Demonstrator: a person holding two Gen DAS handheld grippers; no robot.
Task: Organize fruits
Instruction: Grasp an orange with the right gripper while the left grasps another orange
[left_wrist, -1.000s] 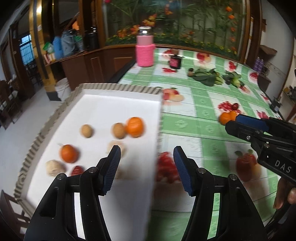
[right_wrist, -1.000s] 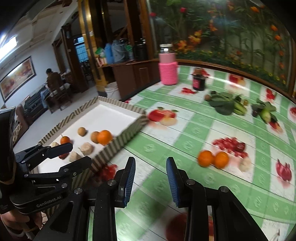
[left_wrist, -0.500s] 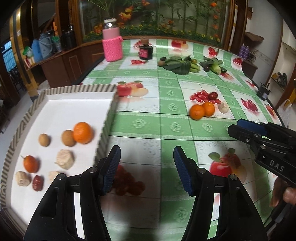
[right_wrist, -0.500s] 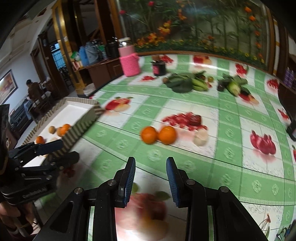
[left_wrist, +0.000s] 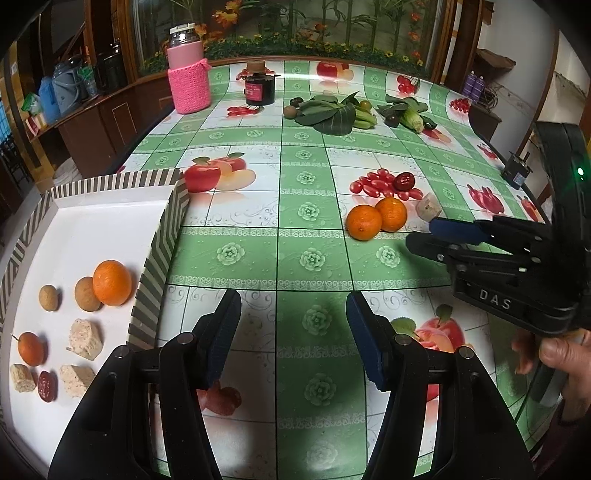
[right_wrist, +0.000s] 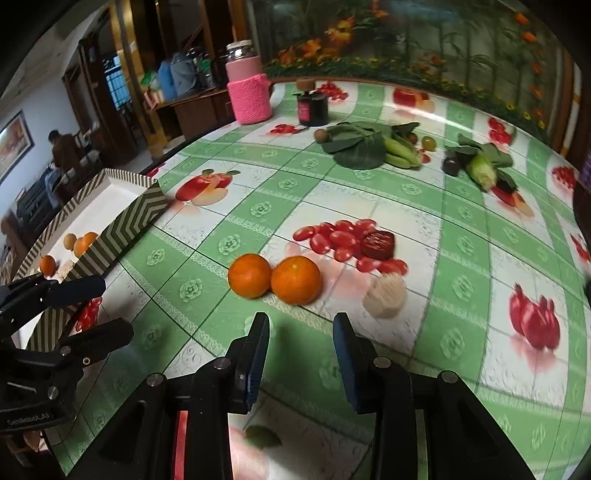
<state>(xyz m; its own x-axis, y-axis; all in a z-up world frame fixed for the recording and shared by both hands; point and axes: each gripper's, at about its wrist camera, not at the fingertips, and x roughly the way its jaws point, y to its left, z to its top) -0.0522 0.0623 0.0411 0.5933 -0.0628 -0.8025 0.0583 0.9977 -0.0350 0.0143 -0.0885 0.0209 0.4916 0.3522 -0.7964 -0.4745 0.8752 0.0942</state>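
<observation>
Two oranges (right_wrist: 273, 280) lie side by side on the green fruit-print tablecloth, with a dark red date (right_wrist: 378, 242) behind them and a pale chunk (right_wrist: 384, 297) to their right. They also show in the left wrist view (left_wrist: 376, 218). My right gripper (right_wrist: 300, 332) is open and empty, just short of the oranges. My left gripper (left_wrist: 293, 325) is open and empty over the cloth, right of the striped tray (left_wrist: 162, 236). The tray holds an orange (left_wrist: 112, 282), small brown fruits, pale chunks and a date.
A pink-sleeved jar (left_wrist: 188, 74) and a dark jar (left_wrist: 260, 86) stand at the back. Leafy greens (left_wrist: 340, 112) and corn (right_wrist: 480, 170) lie at the back right. A small dark device (left_wrist: 516, 170) sits at the right table edge.
Both grippers have swung right, away from the tray. The right gripper has closed in on the two oranges. Both stay open and empty.
</observation>
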